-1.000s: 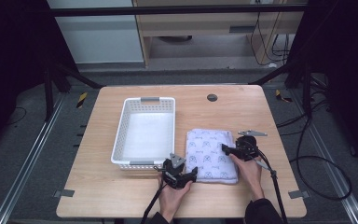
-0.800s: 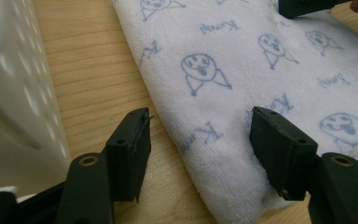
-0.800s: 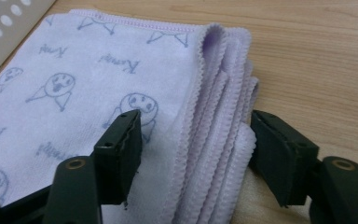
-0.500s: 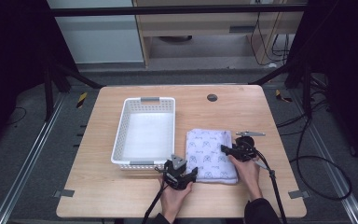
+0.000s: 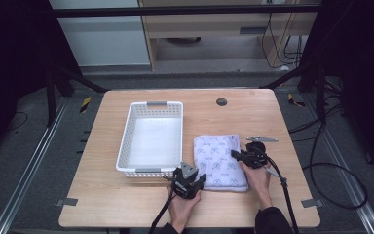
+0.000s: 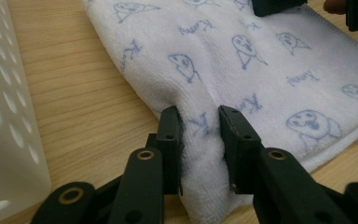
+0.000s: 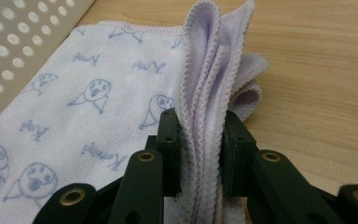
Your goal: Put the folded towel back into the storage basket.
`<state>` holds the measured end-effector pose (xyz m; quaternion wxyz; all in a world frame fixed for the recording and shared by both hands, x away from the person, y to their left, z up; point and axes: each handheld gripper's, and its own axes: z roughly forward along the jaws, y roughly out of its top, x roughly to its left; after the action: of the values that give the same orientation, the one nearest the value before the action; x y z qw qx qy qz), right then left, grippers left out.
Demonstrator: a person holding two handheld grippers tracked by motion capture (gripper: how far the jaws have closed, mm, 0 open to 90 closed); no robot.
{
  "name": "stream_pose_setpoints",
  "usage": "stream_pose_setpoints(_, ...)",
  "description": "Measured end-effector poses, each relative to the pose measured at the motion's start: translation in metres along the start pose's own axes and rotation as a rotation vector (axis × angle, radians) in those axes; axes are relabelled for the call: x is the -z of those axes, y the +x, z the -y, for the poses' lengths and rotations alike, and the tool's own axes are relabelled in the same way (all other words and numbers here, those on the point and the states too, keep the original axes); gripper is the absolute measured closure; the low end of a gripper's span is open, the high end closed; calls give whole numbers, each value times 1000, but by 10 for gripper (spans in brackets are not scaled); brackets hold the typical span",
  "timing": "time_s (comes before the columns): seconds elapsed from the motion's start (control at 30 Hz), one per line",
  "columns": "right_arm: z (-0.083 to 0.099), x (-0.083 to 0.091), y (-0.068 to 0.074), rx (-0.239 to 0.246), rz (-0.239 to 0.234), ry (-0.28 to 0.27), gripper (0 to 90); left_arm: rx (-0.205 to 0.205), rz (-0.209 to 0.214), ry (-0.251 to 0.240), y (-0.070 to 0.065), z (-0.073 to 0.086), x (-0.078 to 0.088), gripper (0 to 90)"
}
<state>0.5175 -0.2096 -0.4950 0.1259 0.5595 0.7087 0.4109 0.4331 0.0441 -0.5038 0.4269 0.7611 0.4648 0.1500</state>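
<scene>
Left claw low at near side, jaws just closed, pinching the towel corner. Right claw lies level, pointing left, jaws just closed, clamping stacked towel edges. Both forearms enter from bottom.

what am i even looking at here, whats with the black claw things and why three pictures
A person sits at a wooden table and holds a tool in each hand: a hand-held gripper with two black jaws. The wide picture comes from a camera above the table. The two close-ups come from cameras riding on each tool, looking along its jaws. On the table lie a white perforated basket and a folded towel printed with small blue faces. The left hand-held gripper has just been closing and pinches a bunched edge of the towel. The right hand-held gripper has just been closing too and clamps the towel's stacked layered edges at the other side.
</scene>
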Motion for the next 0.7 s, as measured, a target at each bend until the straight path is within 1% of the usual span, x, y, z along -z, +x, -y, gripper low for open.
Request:
stream_pose_setpoints(0.03, -1, 2, 1, 2, -1, -1, 730, 0, 4, -1, 0, 0, 0, 713)
stream_pose_setpoints(0.07, -2, 3, 2, 11, -2, -7, 731, 9, 11, -5, 1, 0, 1, 719)
stream_pose_setpoints(0.1, -4, 8, 4, 25, -11, -28, 732, 19, 23, -6, 3, 0, 1, 725)
stream_pose_setpoints(0.17, -5, 10, 5, 26, -15, -34, 732, 22, 27, -4, 4, 0, 2, 727)
stream_pose_setpoints(0.23, -7, 18, 9, 52, -30, -61, 734, 19, 29, -10, 4, -1, 5, 733)
stream_pose_setpoints(0.27, -7, 18, 9, 52, -30, -61, 734, 15, 31, -13, 3, -1, 5, 733)
stream_pose_setpoints(0.3, -8, 24, 13, 67, -30, -69, 737, 19, 35, -21, 2, -1, 7, 735)
stream_pose_setpoints(0.33, -8, 24, 13, 67, -30, -69, 737, 19, 35, -21, 2, -1, 7, 736)
stream_pose_setpoints(0.37, -9, 27, 15, 73, -31, -71, 737, 16, 39, -26, 2, -2, 8, 736)
stream_pose_setpoints(0.4, -11, 35, 17, 93, -34, -90, 738, 11, 41, -33, 0, -3, 11, 737)
stream_pose_setpoints(0.47, -12, 42, 20, 98, -41, -106, 738, 7, 46, -40, -1, -4, 13, 737)
stream_pose_setpoints(0.5, -12, 42, 20, 98, -41, -106, 738, 5, 48, -47, -2, -5, 15, 737)
stream_pose_setpoints(0.57, -14, 49, 21, 114, -41, -125, 738, -5, 56, -64, -4, -10, 20, 737)
stream_pose_setpoints(0.7, -18, 65, 24, 133, -39, -163, 738, -36, 57, -84, -11, -19, 30, 737)
